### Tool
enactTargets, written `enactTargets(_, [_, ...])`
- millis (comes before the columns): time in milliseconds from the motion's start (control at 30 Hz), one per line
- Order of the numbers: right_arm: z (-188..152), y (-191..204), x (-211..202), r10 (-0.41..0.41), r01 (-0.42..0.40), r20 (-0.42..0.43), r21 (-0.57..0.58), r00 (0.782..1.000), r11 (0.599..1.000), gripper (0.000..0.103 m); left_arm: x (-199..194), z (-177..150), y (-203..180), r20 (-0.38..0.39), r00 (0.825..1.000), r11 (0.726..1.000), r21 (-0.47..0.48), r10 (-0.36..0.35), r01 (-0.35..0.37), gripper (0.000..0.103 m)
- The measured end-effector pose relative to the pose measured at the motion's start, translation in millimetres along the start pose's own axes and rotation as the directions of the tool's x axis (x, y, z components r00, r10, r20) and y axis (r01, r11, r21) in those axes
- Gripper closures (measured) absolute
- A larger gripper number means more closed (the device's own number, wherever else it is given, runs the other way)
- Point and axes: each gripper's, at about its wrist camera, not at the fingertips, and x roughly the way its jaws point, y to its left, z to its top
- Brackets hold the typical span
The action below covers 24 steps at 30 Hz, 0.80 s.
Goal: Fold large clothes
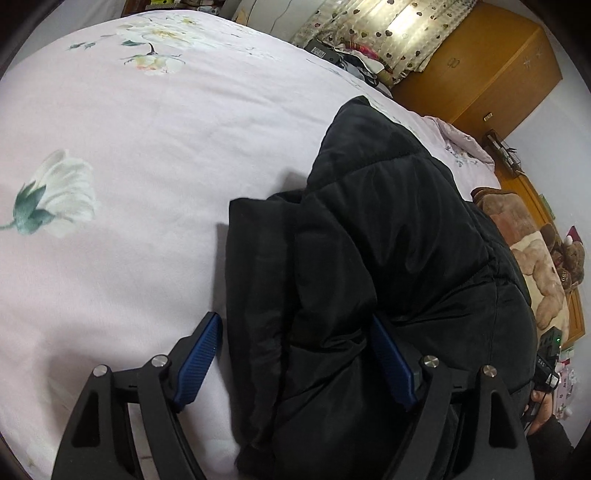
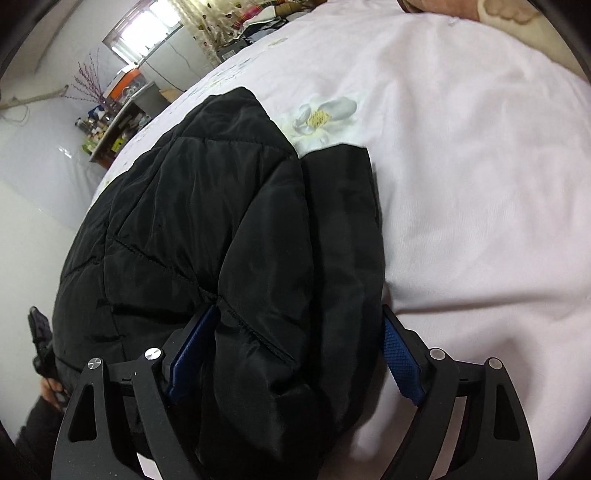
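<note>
surface: bed (image 1: 147,155), pale floral sheet; on it: black padded jacket (image 1: 369,240)

Lighting: daylight, admitted through a curtained window (image 1: 410,33), which is blown out to glare in both views. Bedspread (image 1: 147,147) evenly and brightly lit; soft shadows are cast beside the black jacket (image 1: 388,229), whose folds are largely lost in darkness, a faint sheen being noted. Distortion: strong fisheye bending, with dark vignetted corners. Focus: centre sharp; edges and distant furniture softened.
</note>
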Motion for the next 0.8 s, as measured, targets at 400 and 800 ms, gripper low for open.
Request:
enactTargets(400, [8, 2, 13, 0.061, -0.061, -0.017, -0.023, 0.998, 0.998, 0.04, 22, 16, -13, -0.025, 0.999, 0.999, 0.035, -0.033, 0.033, 0.018])
enactTargets(800, [14, 35, -5, -0.034, 0.035, 0.013, -0.121, 0.999, 0.992, 0.076, -18, 6, -53, 0.056, 0.992, 0.98, 0.159, 0.113, -0.121, 0.072])
